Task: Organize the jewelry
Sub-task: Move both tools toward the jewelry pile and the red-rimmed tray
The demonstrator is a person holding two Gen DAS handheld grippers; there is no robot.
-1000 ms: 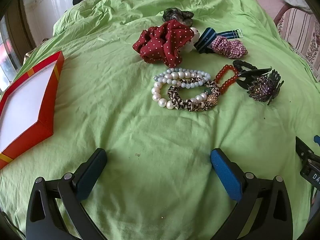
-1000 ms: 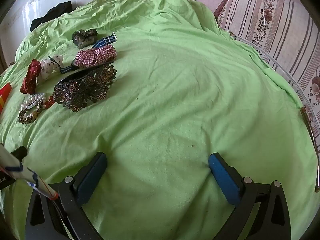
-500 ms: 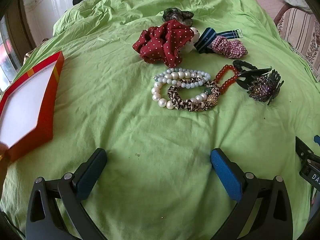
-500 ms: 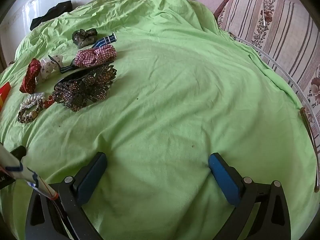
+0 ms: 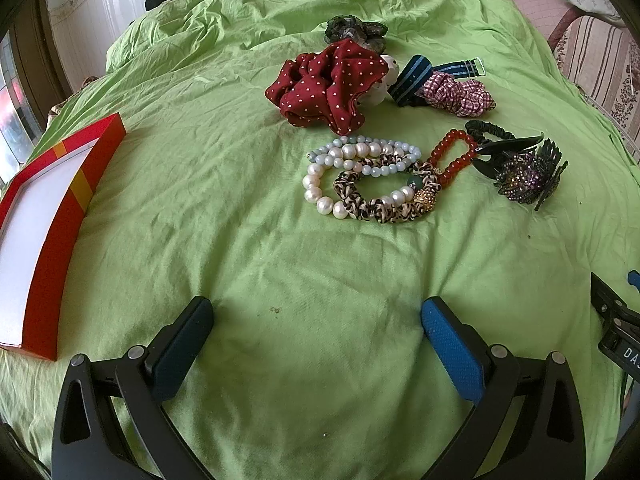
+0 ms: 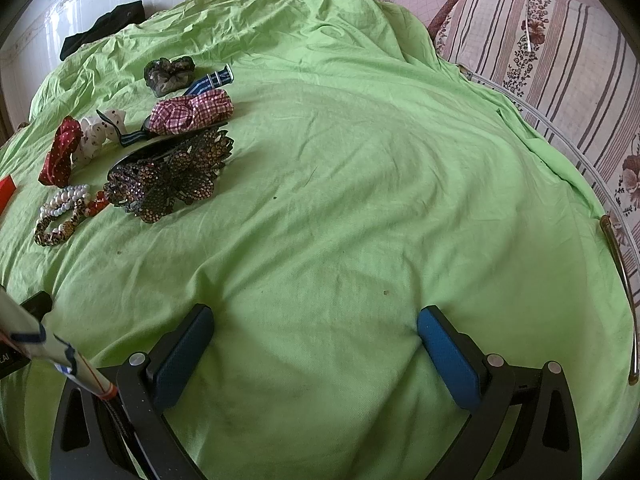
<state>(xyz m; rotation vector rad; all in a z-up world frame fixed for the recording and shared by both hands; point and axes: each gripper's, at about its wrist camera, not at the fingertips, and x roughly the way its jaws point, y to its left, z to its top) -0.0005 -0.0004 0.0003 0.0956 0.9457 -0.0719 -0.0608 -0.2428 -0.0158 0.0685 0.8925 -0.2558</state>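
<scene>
The bracelets lie tangled on the green sheet, just this side of the red polka-dot scrunchie; they look light, slippery and loose, best pinched across one strand. Both the left gripper and right gripper are spread wide over bare sheet, with the red box well left of the bracelets.

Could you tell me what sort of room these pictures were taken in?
Probably a bedroom at home: the jewelry lies on a wrinkled green sheet spread like a bed, a striped floral cushion sits beside it, and a tiled wall runs behind.
</scene>
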